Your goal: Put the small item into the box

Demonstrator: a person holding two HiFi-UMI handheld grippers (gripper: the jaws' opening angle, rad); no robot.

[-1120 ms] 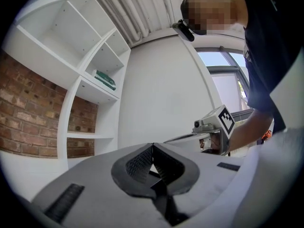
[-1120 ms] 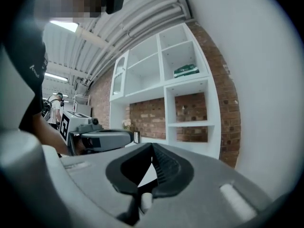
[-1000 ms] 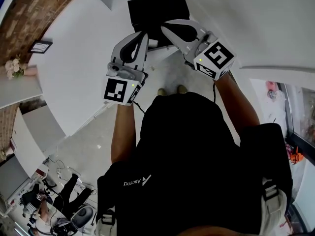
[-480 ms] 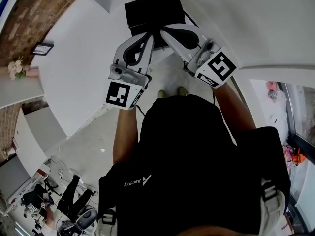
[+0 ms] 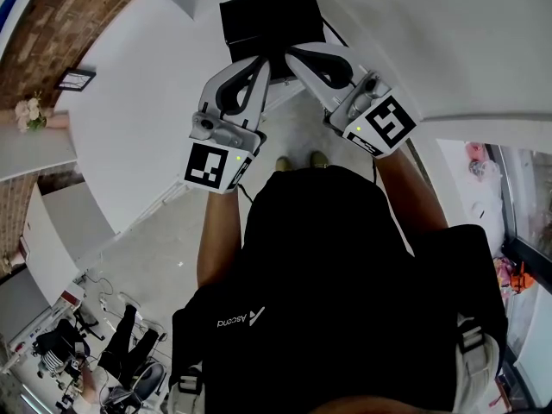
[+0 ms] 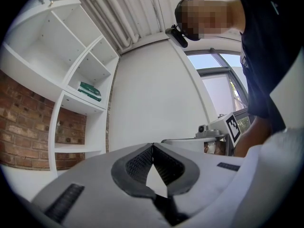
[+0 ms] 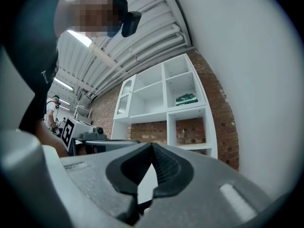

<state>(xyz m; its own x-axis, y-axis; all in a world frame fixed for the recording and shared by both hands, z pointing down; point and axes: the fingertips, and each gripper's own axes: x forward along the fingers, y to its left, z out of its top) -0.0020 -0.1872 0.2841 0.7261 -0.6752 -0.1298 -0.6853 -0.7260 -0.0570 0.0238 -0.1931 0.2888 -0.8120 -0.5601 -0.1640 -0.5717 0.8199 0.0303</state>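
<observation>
1. The left gripper point(image 5: 255, 62) is clenched, its jaw tips pressed together with nothing gripped between them.
2. The right gripper point(image 5: 291, 55) is likewise clenched and empty.
3. Both grippers are held side by side in front of the person, and their tips are seen over the near edge of the black box point(image 5: 269, 15).
4. The small item cannot be made out in any view.
5. A white shelf unit point(image 7: 161, 103) against a brick wall point(image 7: 223, 122) is seen past the right gripper's jaws.

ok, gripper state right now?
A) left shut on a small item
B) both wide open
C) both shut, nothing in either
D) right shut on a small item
C: in their own views the tips of the left gripper and the right gripper meet, and nothing is caught between the pads of either.
</observation>
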